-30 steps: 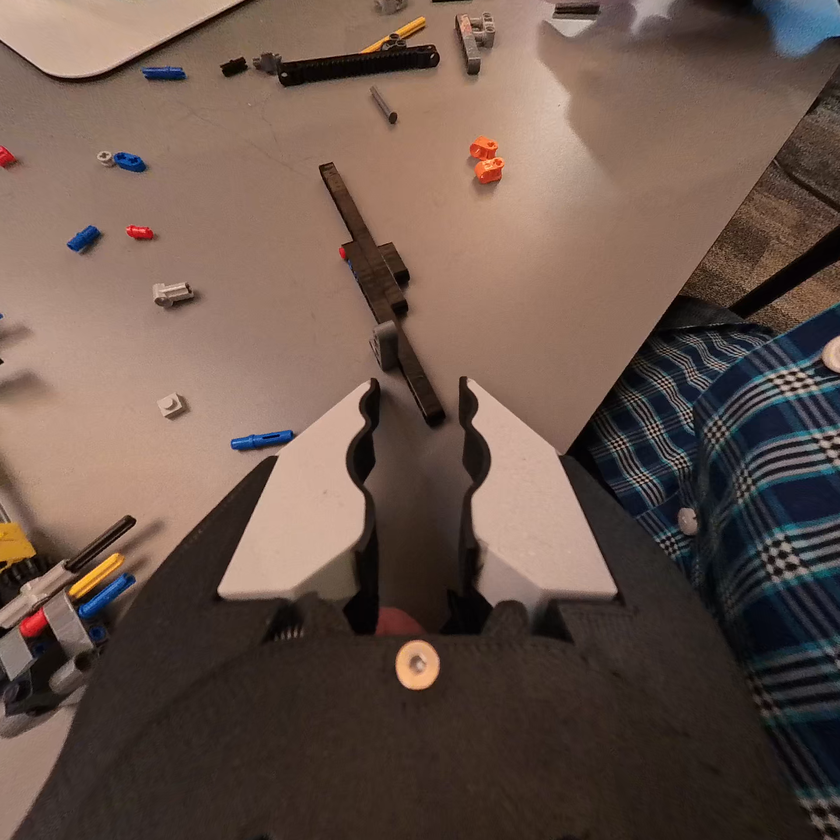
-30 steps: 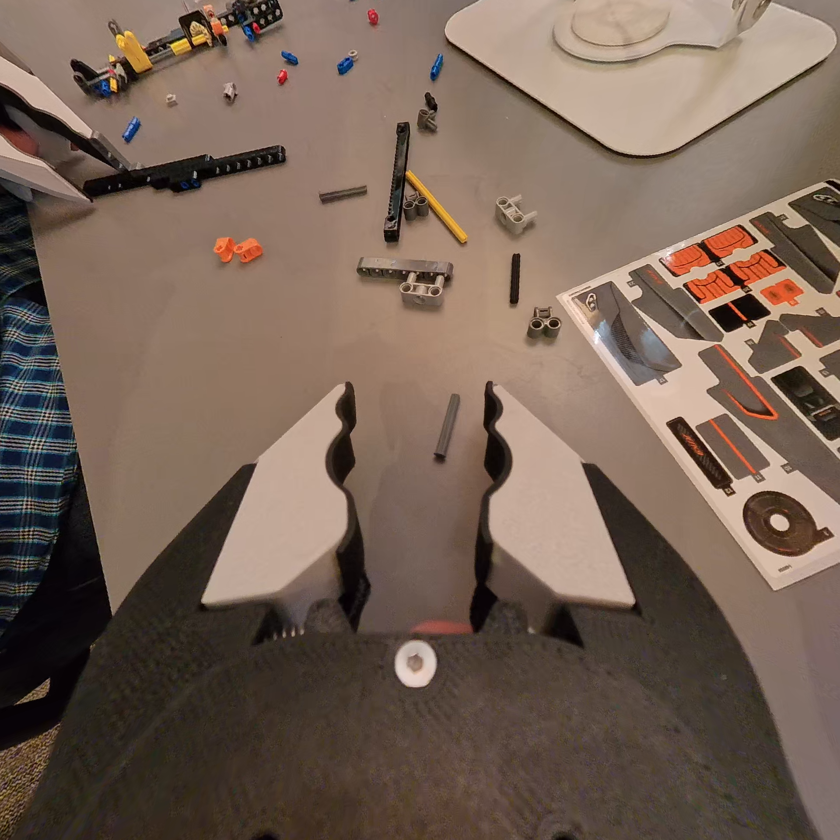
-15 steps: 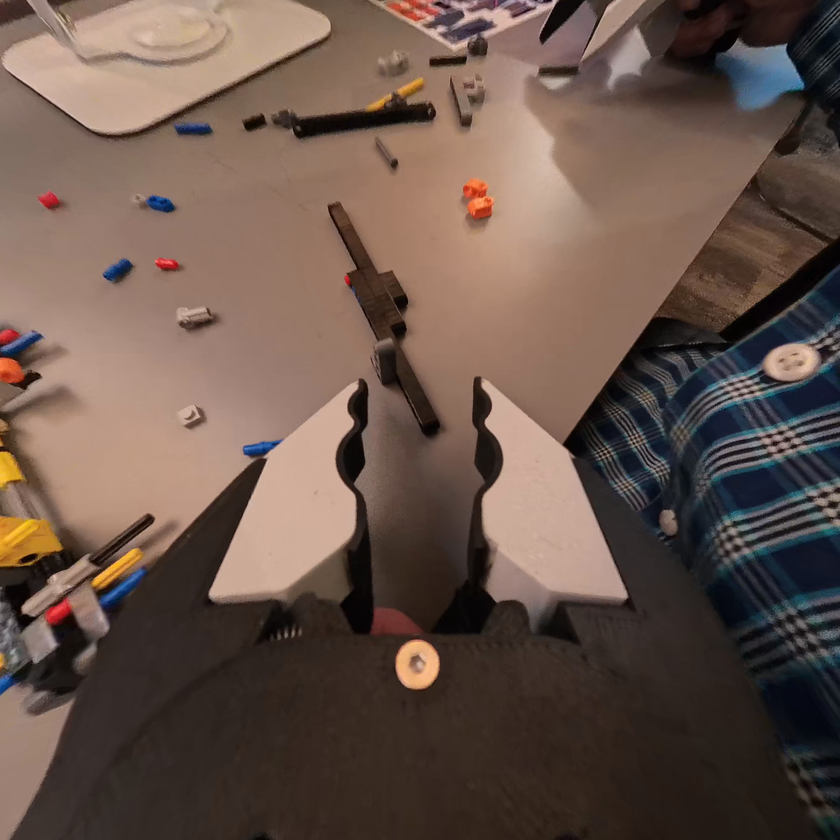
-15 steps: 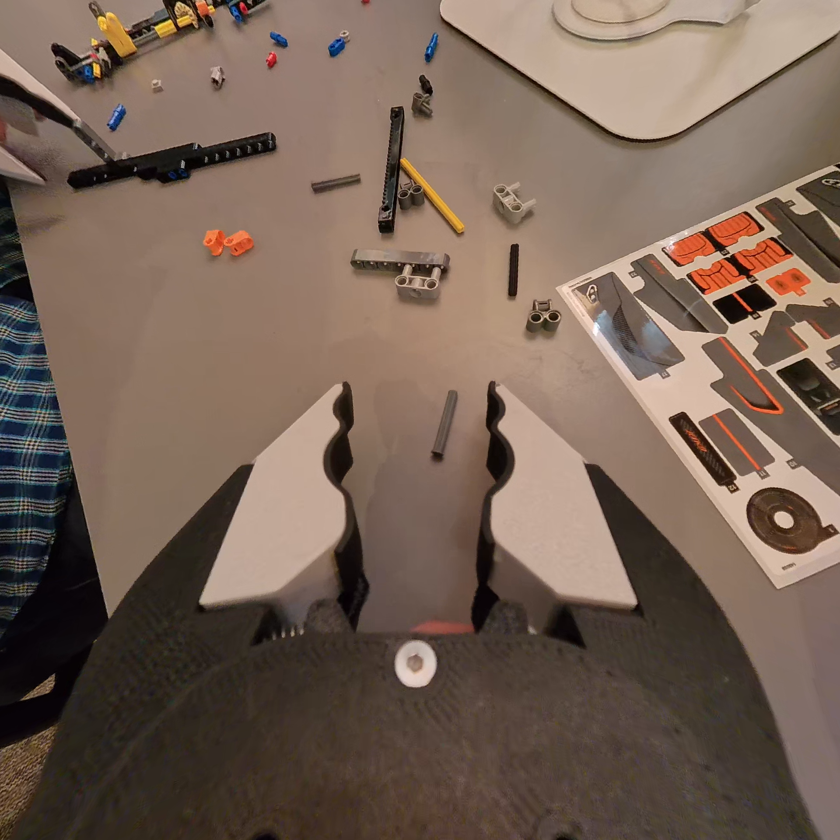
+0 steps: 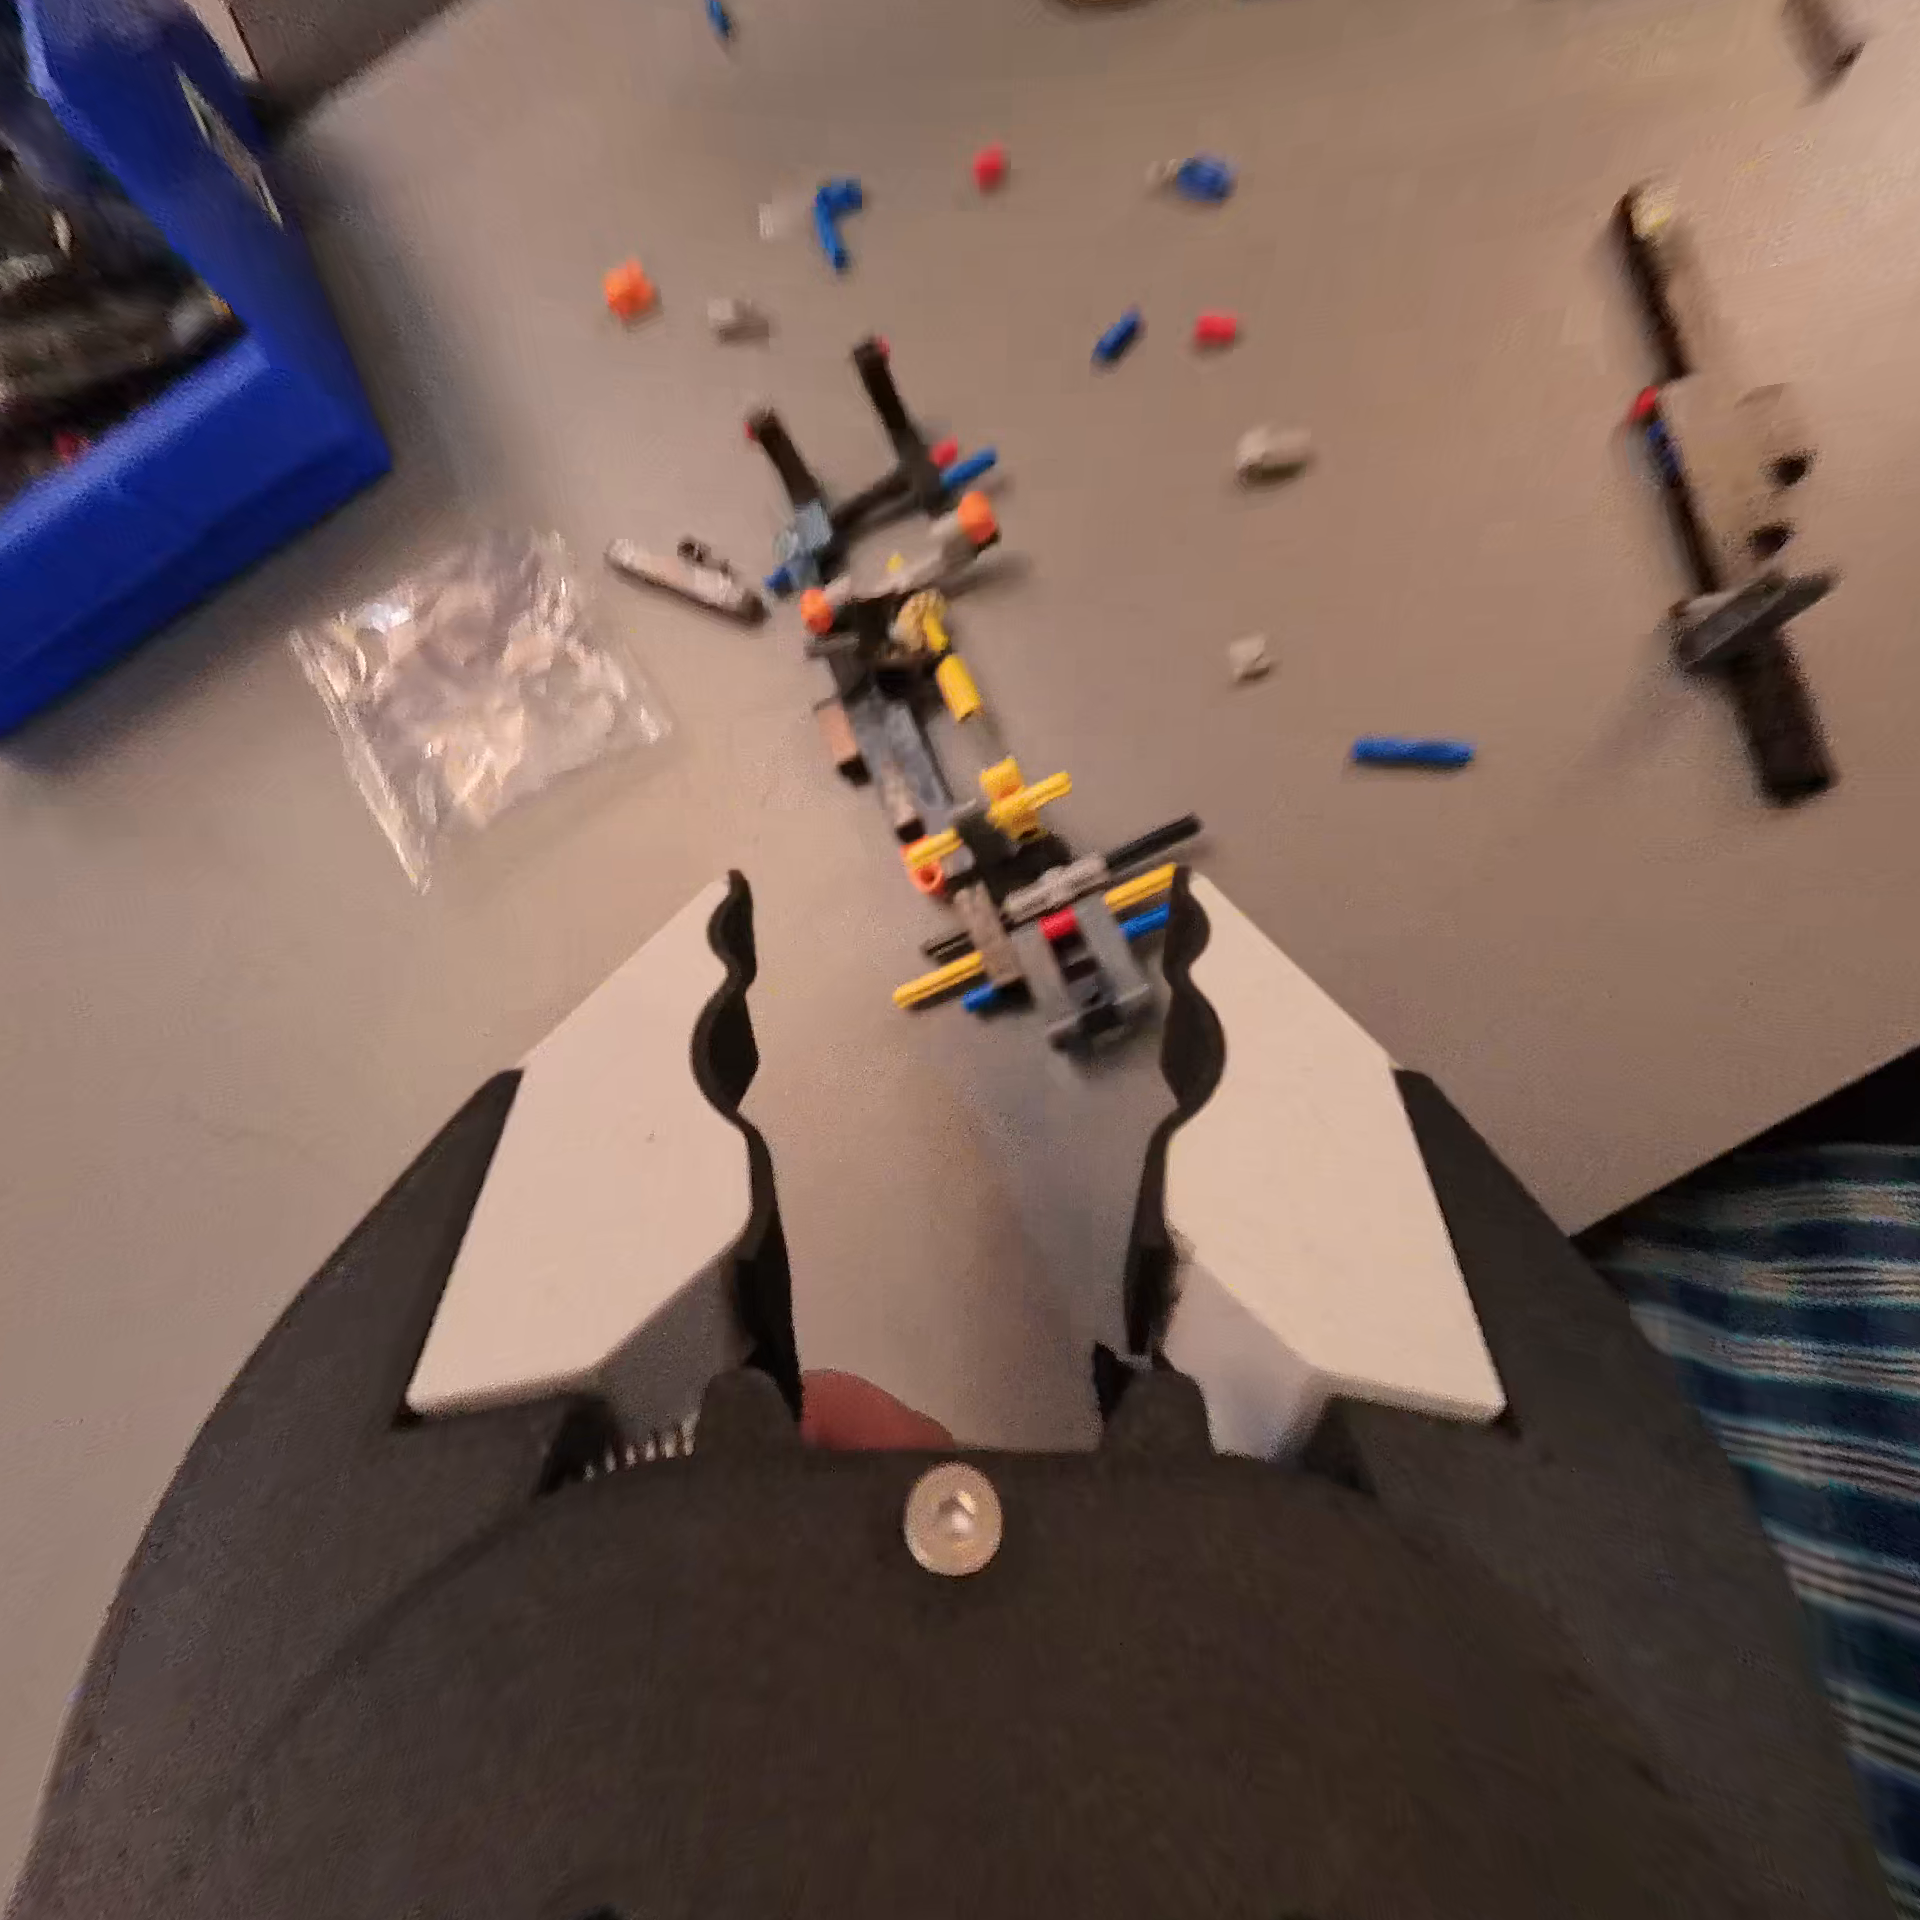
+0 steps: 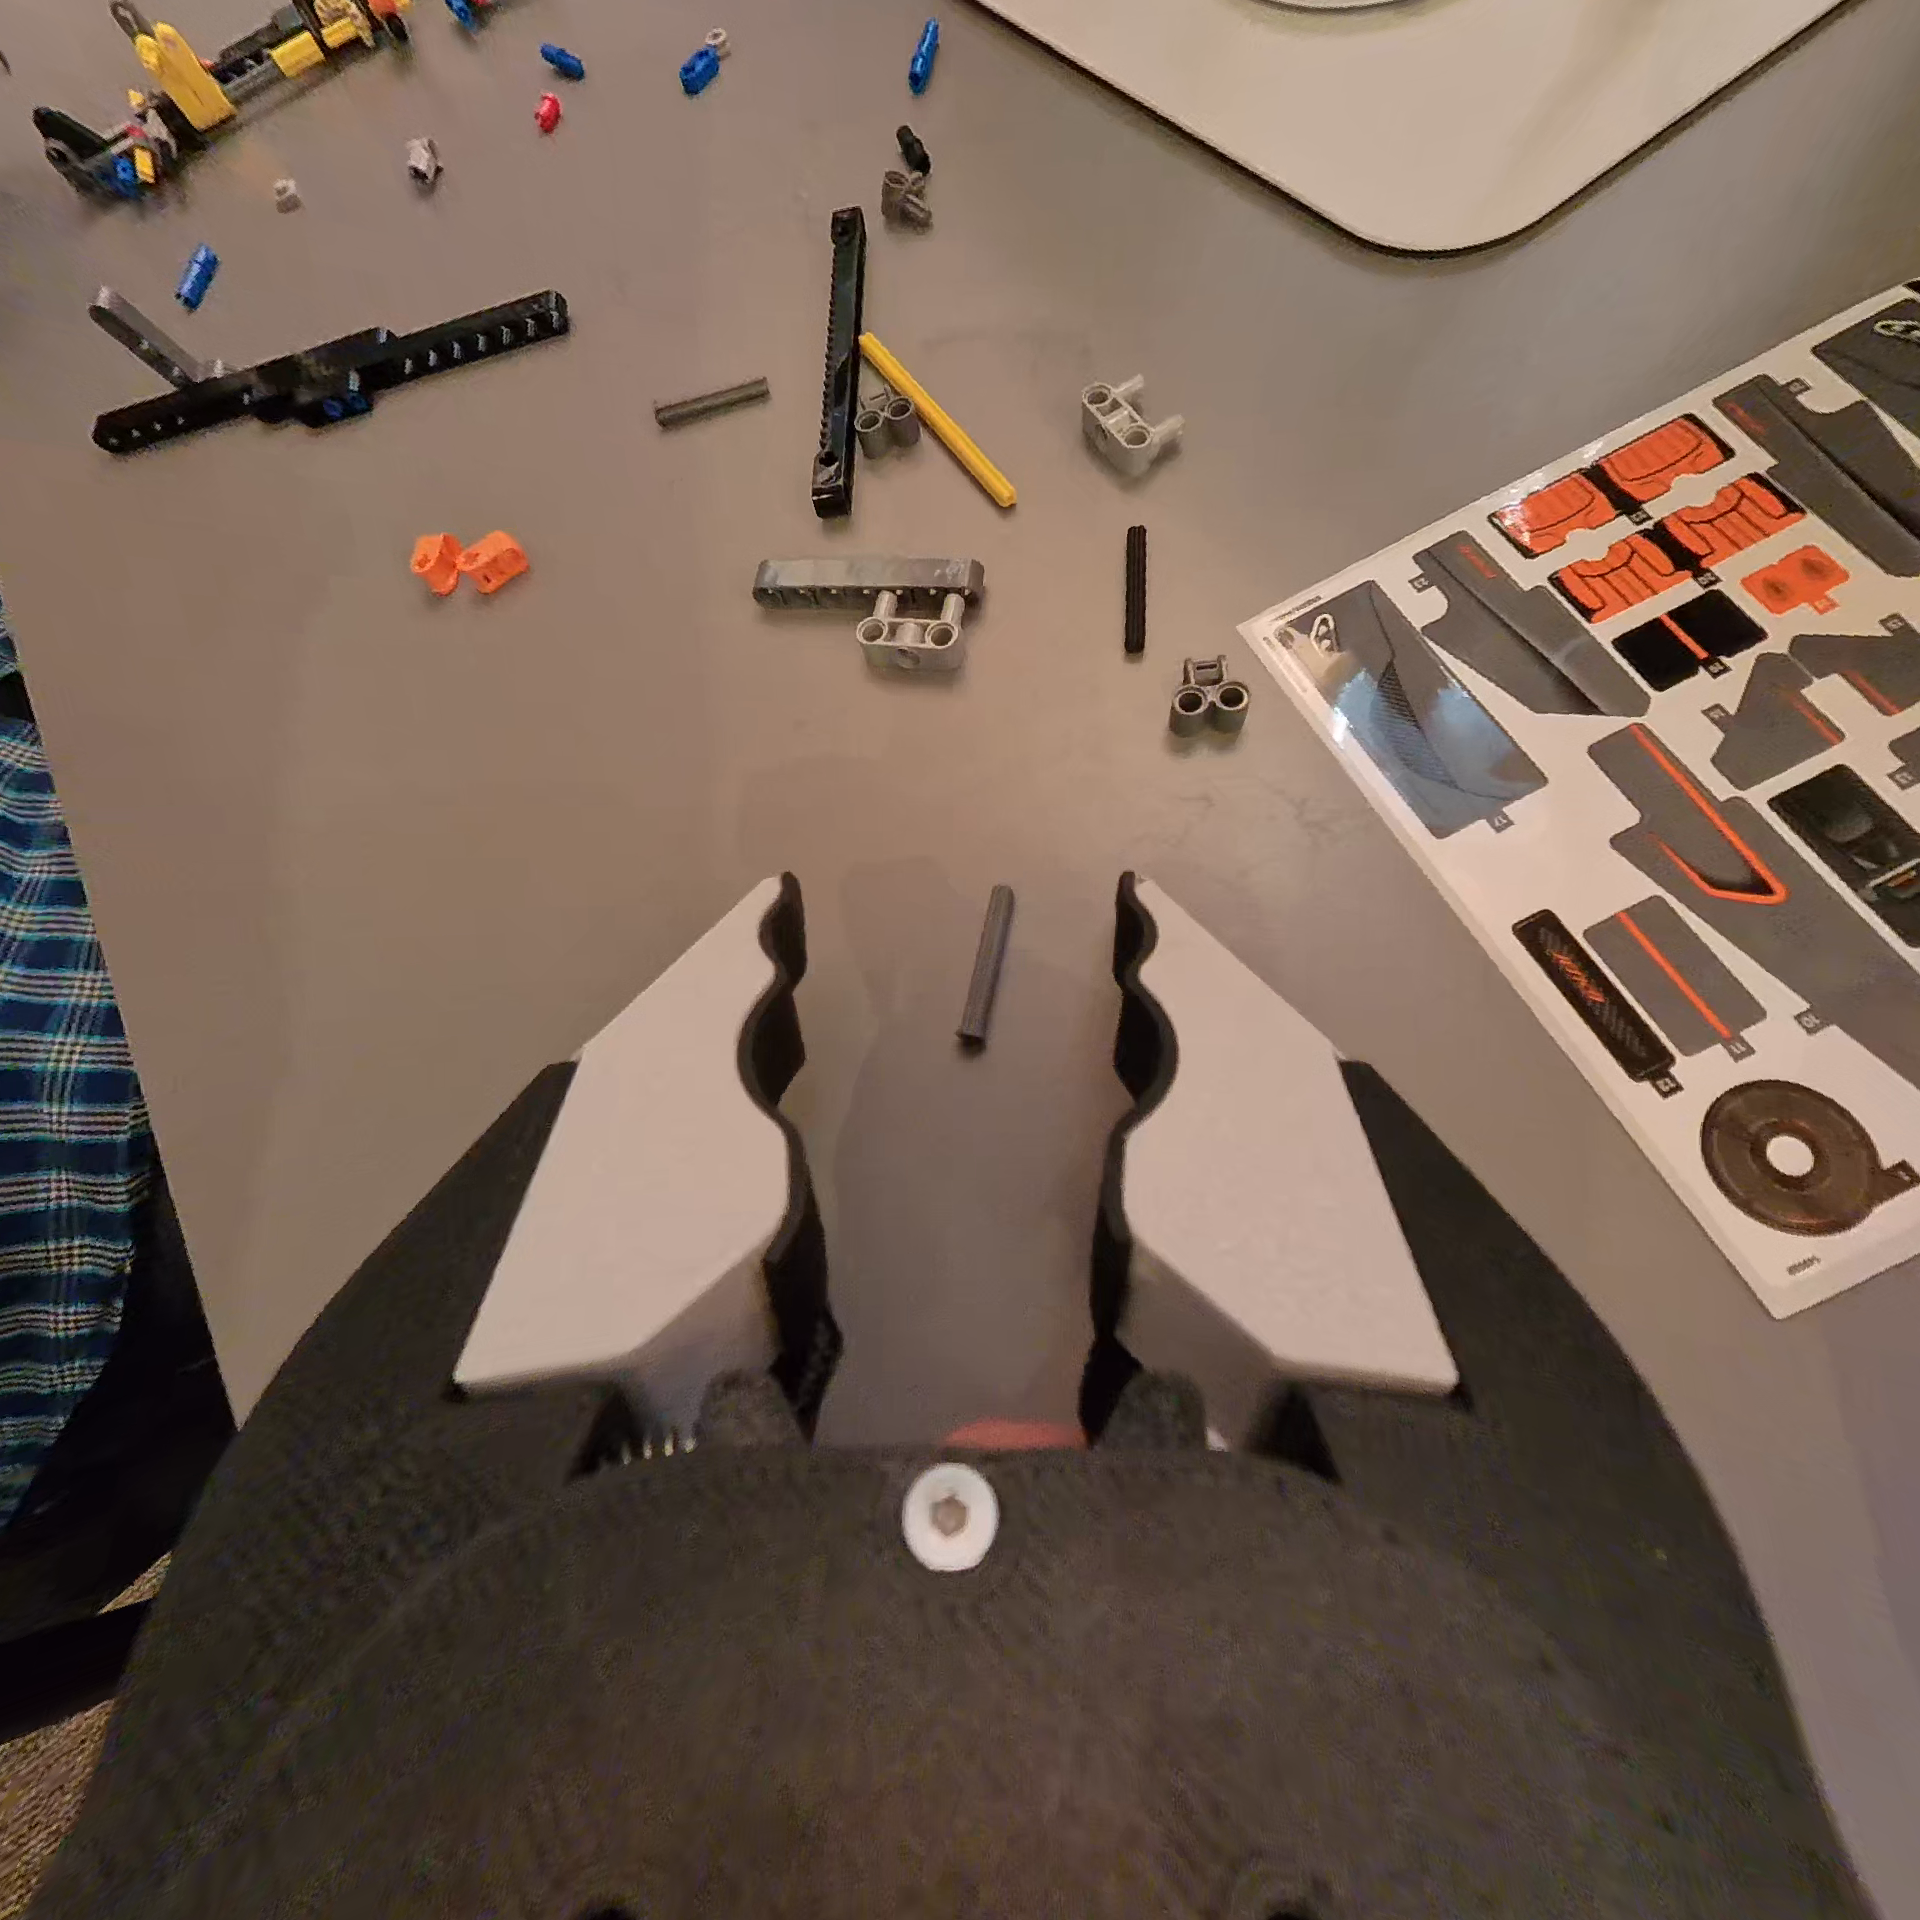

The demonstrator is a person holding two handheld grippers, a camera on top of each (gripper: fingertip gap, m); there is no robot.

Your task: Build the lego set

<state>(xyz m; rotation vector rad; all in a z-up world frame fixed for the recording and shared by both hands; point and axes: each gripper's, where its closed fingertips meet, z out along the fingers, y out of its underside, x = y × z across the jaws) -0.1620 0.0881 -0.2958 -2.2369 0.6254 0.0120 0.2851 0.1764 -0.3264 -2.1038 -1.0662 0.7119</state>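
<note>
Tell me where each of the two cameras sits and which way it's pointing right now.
Left wrist view: rides the left hand-held gripper, looking down its open fingers at the partly built lego chassis; a plaid sleeve shows.
Right wrist view: rides the right hand-held gripper, open over a dark grey axle, sticker sheet to its right.
Both show the black beam assembly and the chassis.

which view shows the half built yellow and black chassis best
The left wrist view: the chassis lies just ahead of the open left gripper, filling mid-frame, though motion-blurred. The right wrist view shows it sharp but small, cut off at the top-left edge.
</note>
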